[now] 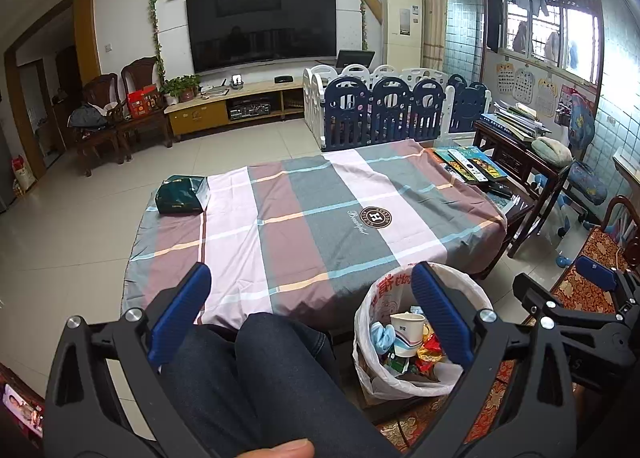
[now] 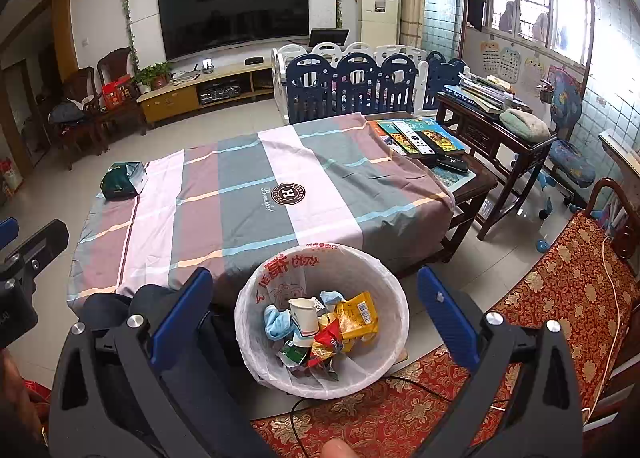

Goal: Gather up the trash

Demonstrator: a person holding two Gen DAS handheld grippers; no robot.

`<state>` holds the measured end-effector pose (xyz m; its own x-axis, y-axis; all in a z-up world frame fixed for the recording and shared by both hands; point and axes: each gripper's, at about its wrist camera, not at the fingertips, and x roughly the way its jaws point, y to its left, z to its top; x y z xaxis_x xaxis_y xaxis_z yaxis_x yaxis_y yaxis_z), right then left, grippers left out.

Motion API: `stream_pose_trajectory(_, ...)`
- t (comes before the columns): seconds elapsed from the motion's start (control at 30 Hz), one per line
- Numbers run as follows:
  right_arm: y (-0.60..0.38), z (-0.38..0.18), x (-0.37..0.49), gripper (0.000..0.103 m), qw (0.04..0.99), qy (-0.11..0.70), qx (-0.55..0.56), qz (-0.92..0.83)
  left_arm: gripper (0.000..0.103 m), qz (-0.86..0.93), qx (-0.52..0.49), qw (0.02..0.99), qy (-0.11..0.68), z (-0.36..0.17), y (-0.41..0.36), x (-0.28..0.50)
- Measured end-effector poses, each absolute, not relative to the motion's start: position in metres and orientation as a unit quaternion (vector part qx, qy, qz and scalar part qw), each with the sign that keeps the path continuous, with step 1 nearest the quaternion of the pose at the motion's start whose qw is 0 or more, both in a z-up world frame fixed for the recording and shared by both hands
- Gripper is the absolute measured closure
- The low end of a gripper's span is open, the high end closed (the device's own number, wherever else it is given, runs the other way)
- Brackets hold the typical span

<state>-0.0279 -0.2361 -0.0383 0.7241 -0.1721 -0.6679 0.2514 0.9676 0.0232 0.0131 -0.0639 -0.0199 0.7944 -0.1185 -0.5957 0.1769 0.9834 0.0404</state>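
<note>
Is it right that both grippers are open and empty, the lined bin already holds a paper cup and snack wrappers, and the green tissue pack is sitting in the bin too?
Not quite. The green tissue pack is not in the bin; the right wrist view shows it on the far left corner of the plaid tablecloth. The rest holds: left gripper and right gripper are open and empty, and the lined bin holds a paper cup and snack wrappers.
</note>
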Motion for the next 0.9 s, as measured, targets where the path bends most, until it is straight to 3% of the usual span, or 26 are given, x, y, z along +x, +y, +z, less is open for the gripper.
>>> stream_pose_trajectory(0.9,-0.2379,-0.0410,-0.0288,0.003,0.924,0.359,0.060,-0.114,0.003,-0.078,0.051,0.944,0.318,-0.0232,-0.0670,0.0153)
